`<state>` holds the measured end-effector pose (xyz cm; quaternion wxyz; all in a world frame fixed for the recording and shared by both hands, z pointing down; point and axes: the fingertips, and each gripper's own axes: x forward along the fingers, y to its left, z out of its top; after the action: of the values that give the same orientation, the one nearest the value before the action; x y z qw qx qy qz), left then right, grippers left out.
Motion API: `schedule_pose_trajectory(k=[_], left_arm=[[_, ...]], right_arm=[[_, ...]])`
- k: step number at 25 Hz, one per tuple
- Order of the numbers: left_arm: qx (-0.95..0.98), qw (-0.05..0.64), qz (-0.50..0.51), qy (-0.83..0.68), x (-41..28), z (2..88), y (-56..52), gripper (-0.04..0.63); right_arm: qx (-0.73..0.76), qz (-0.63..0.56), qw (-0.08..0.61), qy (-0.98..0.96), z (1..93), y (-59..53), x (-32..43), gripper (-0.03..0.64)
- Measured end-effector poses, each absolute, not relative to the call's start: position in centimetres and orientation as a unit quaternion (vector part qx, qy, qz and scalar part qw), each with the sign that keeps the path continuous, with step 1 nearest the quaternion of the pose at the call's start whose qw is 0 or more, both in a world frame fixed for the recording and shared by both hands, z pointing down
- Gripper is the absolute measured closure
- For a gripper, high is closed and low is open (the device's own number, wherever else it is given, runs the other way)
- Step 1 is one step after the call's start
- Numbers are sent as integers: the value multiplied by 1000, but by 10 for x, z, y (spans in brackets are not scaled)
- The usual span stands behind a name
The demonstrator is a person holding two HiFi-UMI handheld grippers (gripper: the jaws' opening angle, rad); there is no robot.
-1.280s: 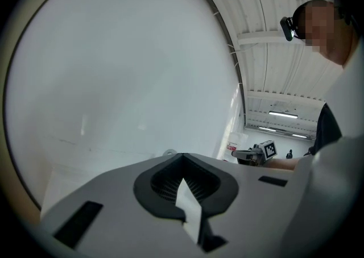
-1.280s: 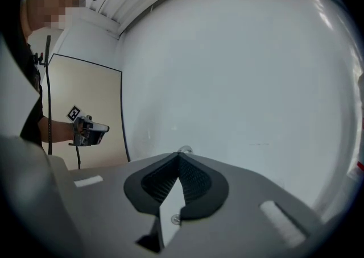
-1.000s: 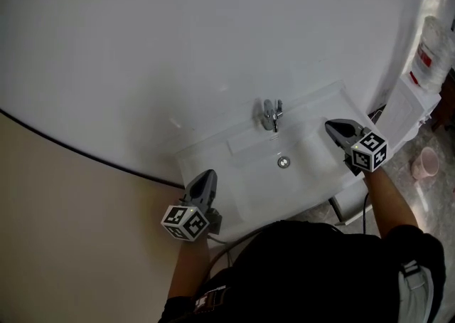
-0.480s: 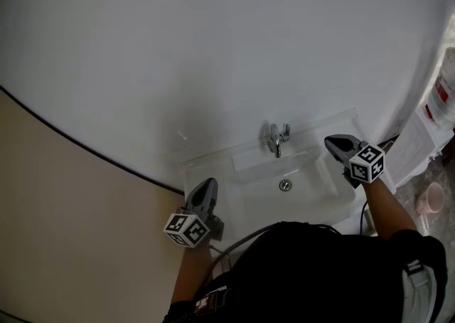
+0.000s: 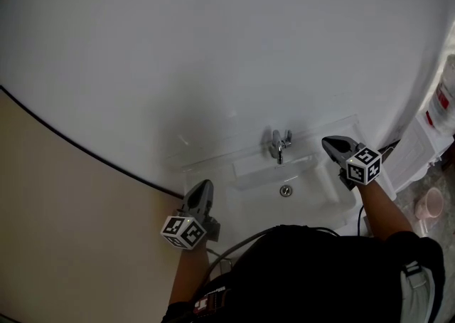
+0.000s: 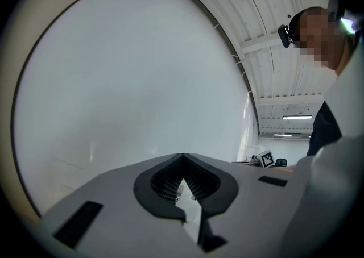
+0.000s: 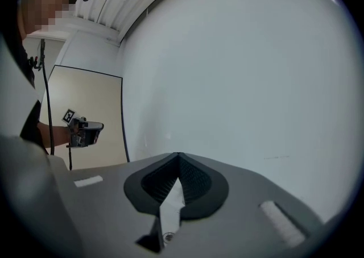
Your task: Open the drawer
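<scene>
With the sink [image 5: 323, 197] now sunk lower in the head view, the left gripper [image 5: 202, 186] and right gripper [image 5: 329, 144] are kept clenched on nothing either side of it, aimed at the wall [image 5: 213, 44], so the drawer, unseen and presumably beneath the sink, is judged not yet approached.

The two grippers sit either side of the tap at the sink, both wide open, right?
Not quite: both jaws are shut, as each gripper view shows. The left gripper and right gripper do flank the tap at the sink.

White sink [image 5: 259, 200], chrome faucet [image 5: 279, 145]; perhaps pink cup [image 5: 429, 203].
</scene>
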<state>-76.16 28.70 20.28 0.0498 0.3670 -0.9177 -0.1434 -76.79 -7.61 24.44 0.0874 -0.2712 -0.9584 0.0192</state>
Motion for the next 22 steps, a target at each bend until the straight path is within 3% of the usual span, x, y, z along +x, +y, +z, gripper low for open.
schedule_pose_trajectory(k=[22], left_arm=[[371,55,-146,-915,-765,210,292,595]], right_arm=[[-257,20,92,-962,244,-75,-765,621]])
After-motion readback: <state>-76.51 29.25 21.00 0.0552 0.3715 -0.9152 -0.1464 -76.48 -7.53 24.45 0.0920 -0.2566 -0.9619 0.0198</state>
